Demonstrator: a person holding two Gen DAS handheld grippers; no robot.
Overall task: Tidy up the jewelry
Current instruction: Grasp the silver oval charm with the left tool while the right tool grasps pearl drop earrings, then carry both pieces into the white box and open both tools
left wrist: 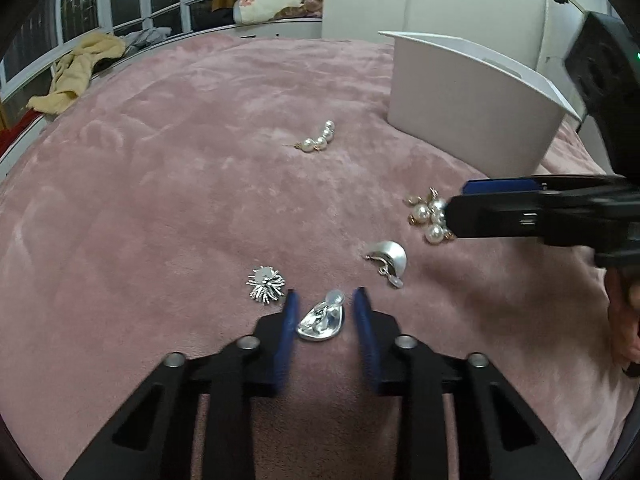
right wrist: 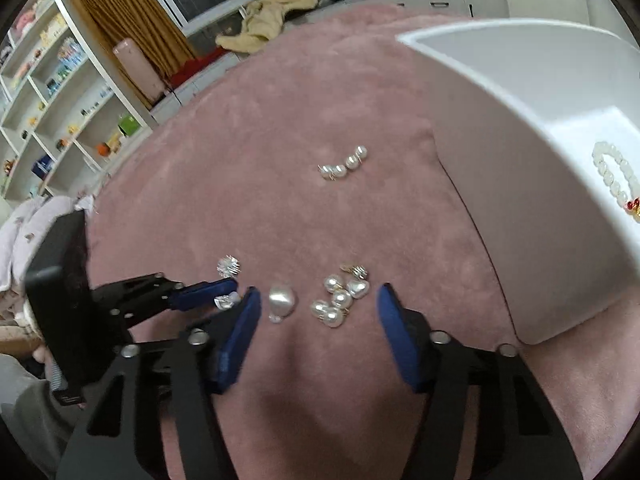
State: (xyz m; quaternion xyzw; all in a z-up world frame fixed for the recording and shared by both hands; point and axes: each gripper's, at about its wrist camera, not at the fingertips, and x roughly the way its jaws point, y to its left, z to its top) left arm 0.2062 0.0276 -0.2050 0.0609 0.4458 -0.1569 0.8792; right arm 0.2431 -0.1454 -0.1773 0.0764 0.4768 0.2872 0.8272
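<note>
I am picking up the jewelry that lies on the pink blanket [left wrist: 160,184] so I can put it in the white box [left wrist: 472,120].

My left tongs [left wrist: 325,312] are spread apart. Nothing is held in them yet. A shiny silver earring [left wrist: 321,322] lies right between the two blue fingers [left wrist: 289,320], close to both but not pinched. Just to the left of my left tongs lies a sparkly spiky earring [left wrist: 265,284]. A little ahead and to the right lies a smooth silver earring [left wrist: 388,262].

My right tongs [right wrist: 318,308] are spread wide too, and hold nothing. A little heap of pearl earrings [right wrist: 340,300] lies between those fingers, nearer the right one. The smooth silver earring shows here too, just beside the left finger. Far ahead of both tongs lies a row of pearls [right wrist: 344,166], well apart from the rest.

The white box stands ahead and to the right of my right tongs. Inside it I can see a white bead bracelet [right wrist: 616,178] with a small red and gold bit. So I think some of the job is done, but most pieces wait on the blanket.

Next I think I should squeeze the left tongs shut on the shiny silver earring, softly, because it is small and smooth and could slip out. The blanket is soft, so I may need to press down a bit first. Then I lift it over to the box.
</note>
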